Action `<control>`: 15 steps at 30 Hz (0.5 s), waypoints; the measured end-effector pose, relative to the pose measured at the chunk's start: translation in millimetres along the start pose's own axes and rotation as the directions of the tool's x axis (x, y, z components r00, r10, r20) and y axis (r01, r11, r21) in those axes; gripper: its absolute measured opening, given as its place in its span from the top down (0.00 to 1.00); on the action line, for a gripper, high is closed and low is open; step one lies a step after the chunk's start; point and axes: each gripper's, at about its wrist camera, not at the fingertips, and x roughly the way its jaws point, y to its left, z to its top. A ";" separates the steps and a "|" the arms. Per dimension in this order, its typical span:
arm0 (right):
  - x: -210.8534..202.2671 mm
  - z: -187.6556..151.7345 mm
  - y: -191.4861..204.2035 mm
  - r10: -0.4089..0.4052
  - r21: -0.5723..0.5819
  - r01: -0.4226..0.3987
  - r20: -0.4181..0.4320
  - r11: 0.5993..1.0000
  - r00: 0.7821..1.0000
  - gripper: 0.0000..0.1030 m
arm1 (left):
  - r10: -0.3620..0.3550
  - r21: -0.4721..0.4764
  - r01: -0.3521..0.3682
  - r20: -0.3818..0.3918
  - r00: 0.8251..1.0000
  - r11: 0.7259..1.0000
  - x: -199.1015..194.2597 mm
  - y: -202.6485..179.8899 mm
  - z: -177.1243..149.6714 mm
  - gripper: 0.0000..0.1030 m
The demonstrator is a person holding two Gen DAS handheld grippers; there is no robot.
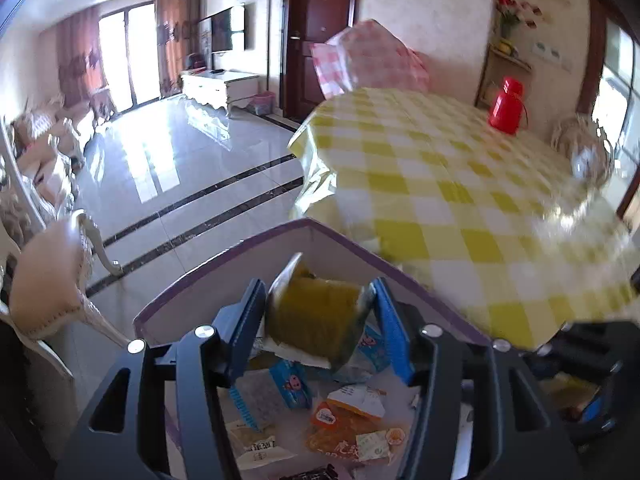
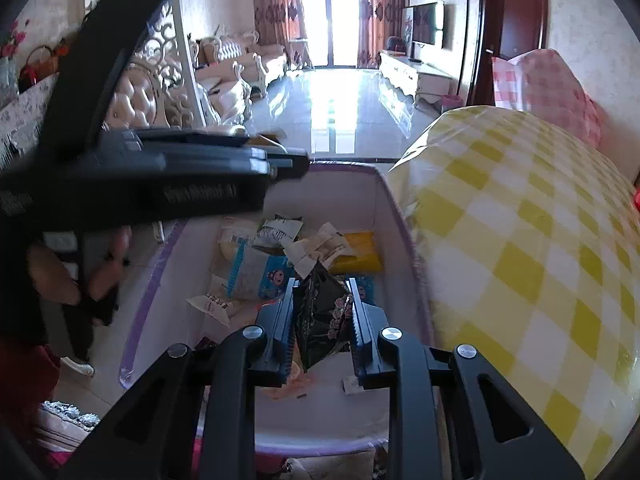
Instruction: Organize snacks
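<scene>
- Left tool (image 1: 320,300): jaws clamped on a yellow-green snack packet (image 1: 316,312), pads pressed to its two sides; the packet hangs above the open box (image 1: 224,252).
- Right tool (image 2: 323,312): jaws clamped on a dark patterned snack packet (image 2: 322,320), held upright over the same box's interior.
- Box: white inner walls with a purple rim, standing just beside the draped edge of the tabletop (image 1: 460,184); one corner points toward the tiled floor (image 1: 192,168).
- Box contents: loose snack packets, among them blue-and-white cartoon packets (image 1: 290,384), an orange packet (image 1: 352,428) and a flat yellow packet (image 2: 356,252). Printing shows on several, but is too blurred to read.
- Open room: the yellow-checked tabletop is largely bare near the box; the floor beyond the box is unobstructed up to the sofas.
- Left view only: a red flask (image 1: 506,106) at the tabletop's far side, and a padded chair (image 1: 52,280) close to the box.
- Right view only: the left tool's black body crossing above the box rim, gripped by a hand (image 2: 76,272); lettering on that body is unreadable.
</scene>
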 end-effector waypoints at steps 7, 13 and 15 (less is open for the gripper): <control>-9.3 7.4 -21.4 -0.027 0.110 0.020 0.066 0.994 0.997 0.16 | -0.106 -0.086 0.120 0.145 0.984 0.989 -33.5 21.5 10.7 0.01; -4.3 8.6 -25.9 -0.036 0.135 0.042 -0.053 0.990 0.998 0.16 | -0.037 -0.129 0.047 0.080 0.996 0.991 -33.6 21.1 16.1 0.01; -1.8 6.8 -21.5 -0.057 0.127 0.070 -0.097 0.989 0.994 0.16 | -0.032 -0.172 0.035 0.017 0.999 0.984 -25.5 24.4 13.1 0.01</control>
